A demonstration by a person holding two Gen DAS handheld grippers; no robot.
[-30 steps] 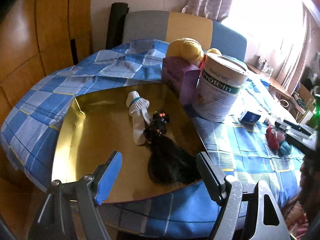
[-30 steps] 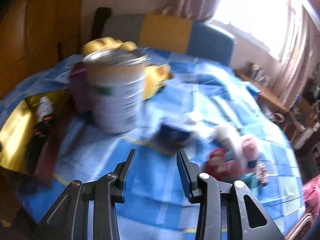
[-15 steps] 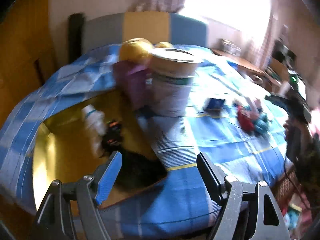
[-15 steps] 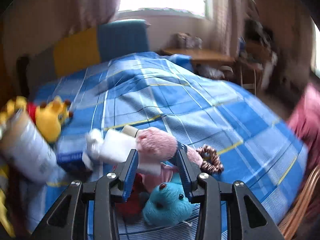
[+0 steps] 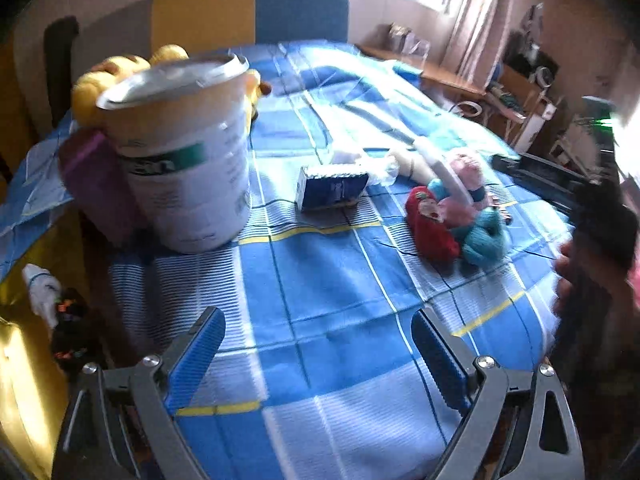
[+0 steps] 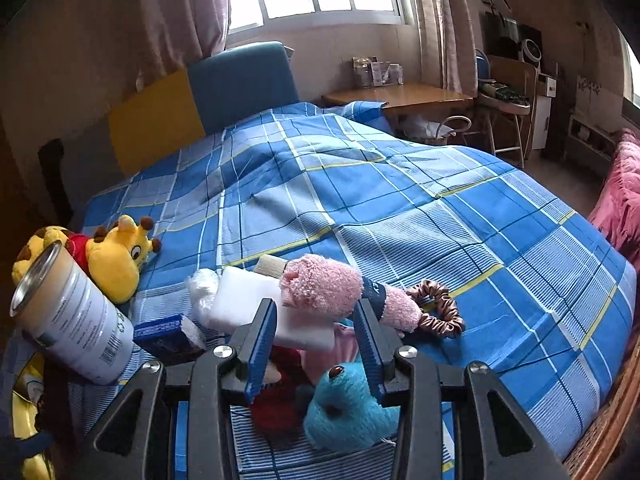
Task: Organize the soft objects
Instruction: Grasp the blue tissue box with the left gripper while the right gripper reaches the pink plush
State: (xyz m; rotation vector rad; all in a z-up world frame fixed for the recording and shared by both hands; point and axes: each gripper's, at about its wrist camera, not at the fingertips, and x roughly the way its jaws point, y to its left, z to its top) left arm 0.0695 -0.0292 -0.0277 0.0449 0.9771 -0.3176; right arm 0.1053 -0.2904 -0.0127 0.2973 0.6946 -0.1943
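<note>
right hand-held gripper [image 6: 316,330] seemingly hovers, unclamped, over plush pile [image 6: 344,396].

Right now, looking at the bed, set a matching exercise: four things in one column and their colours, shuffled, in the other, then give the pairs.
Things:
1. giraffe toy
2. hair scrunchie
3. round-eyed plush toy
4. fuzzy sock

Colours:
A. pink
B. yellow
C. turquoise
D. bronze-brown

Pairs: 1-B, 2-D, 3-C, 4-A
</note>
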